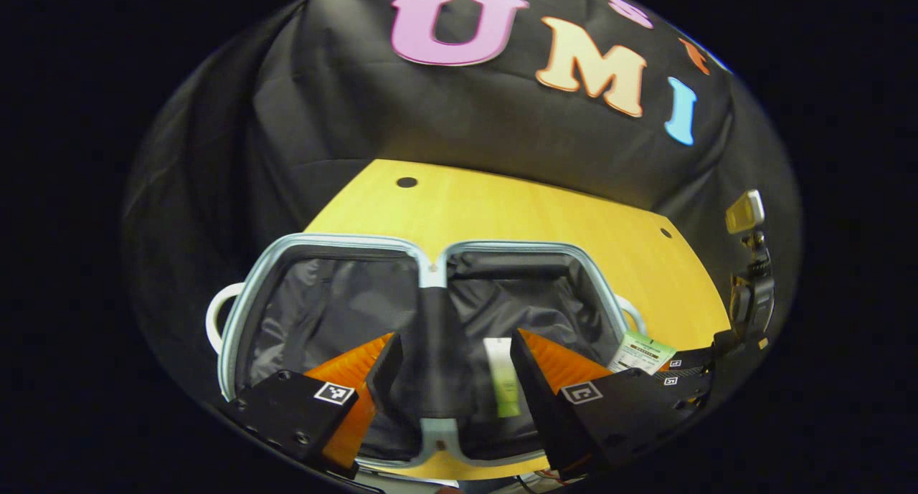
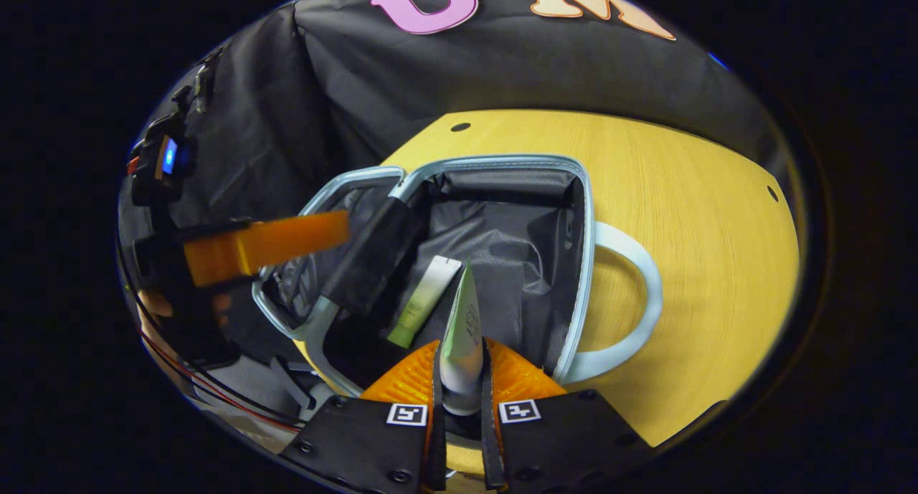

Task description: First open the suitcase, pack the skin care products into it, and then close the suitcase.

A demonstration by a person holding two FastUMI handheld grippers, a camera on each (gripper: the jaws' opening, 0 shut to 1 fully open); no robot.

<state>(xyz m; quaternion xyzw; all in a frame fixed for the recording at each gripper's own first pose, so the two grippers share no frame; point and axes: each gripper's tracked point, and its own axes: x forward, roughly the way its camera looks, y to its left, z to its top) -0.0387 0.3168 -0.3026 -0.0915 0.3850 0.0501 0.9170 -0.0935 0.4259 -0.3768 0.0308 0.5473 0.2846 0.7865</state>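
Right tool (image 2: 460, 379) clamped on pale green tube (image 2: 462, 329), over open light-blue suitcase (image 2: 582, 214) on yellow wooden table (image 2: 703, 229). Another green tube (image 2: 423, 300) already inside. Left tool (image 1: 452, 379) apart, empty. Packing step; next: lower, release.

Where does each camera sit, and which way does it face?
Left gripper view: rides the left claw, above the open suitcase, facing the booth wall; its open fingers show at the bottom.
Right gripper view: rides the right claw, over the suitcase's right half, its fingers clamping a tube; the left claw and a hand show at left.
Shared: the suitcase, the wooden table and the green tube lying inside.
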